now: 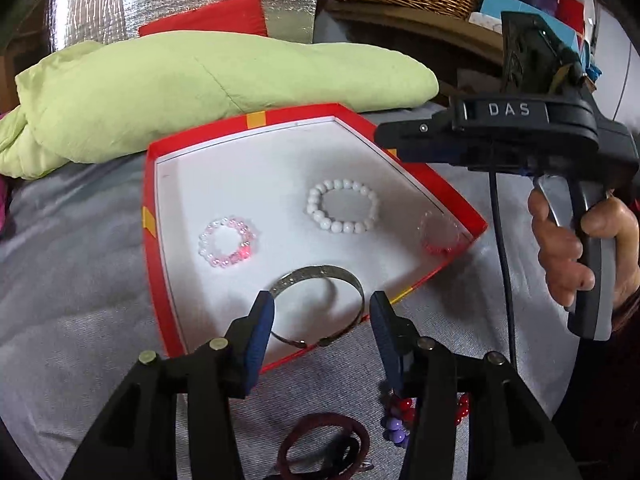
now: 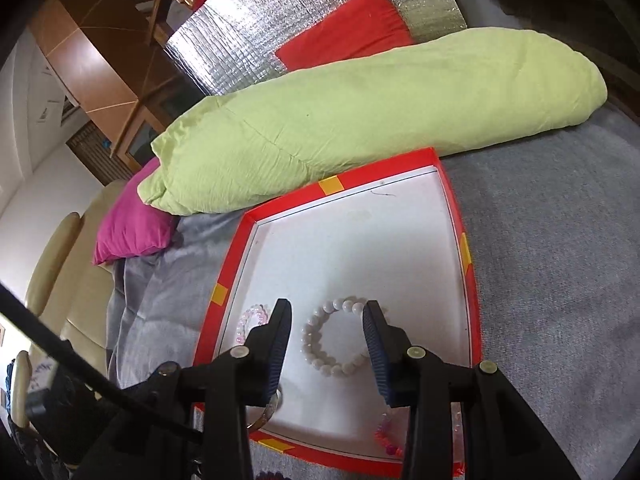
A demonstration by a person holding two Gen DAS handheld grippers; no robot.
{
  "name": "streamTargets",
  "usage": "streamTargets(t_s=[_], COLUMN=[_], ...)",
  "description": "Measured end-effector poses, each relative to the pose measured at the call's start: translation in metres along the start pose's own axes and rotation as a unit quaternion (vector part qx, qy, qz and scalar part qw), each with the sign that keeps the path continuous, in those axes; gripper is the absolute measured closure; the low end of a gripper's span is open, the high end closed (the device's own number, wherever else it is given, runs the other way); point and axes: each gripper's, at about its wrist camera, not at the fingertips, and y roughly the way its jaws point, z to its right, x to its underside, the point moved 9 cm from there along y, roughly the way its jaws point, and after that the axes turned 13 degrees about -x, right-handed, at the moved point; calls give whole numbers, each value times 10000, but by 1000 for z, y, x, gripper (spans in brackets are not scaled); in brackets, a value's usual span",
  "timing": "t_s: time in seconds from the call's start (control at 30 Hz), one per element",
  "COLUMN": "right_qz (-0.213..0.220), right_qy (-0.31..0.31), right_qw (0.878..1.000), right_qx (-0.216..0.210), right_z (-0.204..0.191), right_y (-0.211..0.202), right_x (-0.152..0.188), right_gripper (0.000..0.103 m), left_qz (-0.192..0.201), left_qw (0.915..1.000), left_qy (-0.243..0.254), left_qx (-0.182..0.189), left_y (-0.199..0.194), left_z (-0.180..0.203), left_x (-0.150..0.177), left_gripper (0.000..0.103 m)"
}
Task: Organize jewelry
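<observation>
Directly ahead, the left gripper [image 1: 322,312], jaws spread, is straddling the silver bangle [image 1: 320,304] at the red tray [image 1: 150,184]'s near edge.

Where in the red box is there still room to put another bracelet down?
The far half of the box is bare, between the back rim and the white beads. The near half is crowded: pink beads, silver bangle and a pink bracelet in the corner, with both open claws above.

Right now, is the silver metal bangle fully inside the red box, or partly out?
Partly out. The silver metal bangle leans over the near wall of the red box: far arc on the white floor, near arc past the rim.
</observation>
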Motion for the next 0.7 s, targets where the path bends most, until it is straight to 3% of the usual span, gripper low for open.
streamTargets(t_s=[0.2, 0.4, 0.7], right_qz=[-1, 36, 32], right_qy=[11, 9, -72], right_qw=[10000, 10000, 10000], right_qx=[26, 12, 23], right_z=[2, 3, 0], right_y=[-2, -4, -7], right_x=[-1, -2, 0], right_gripper=[63, 63, 63], left_qz=[-57, -109, 303], left_qw=[10000, 9991, 9911], left_qy=[-34, -57, -641], left_qx=[-70, -397, -1126], left_y=[7, 16, 1], left_z=[-1, -14, -64], left_x=[2, 0, -9], left_gripper=[52, 52, 52])
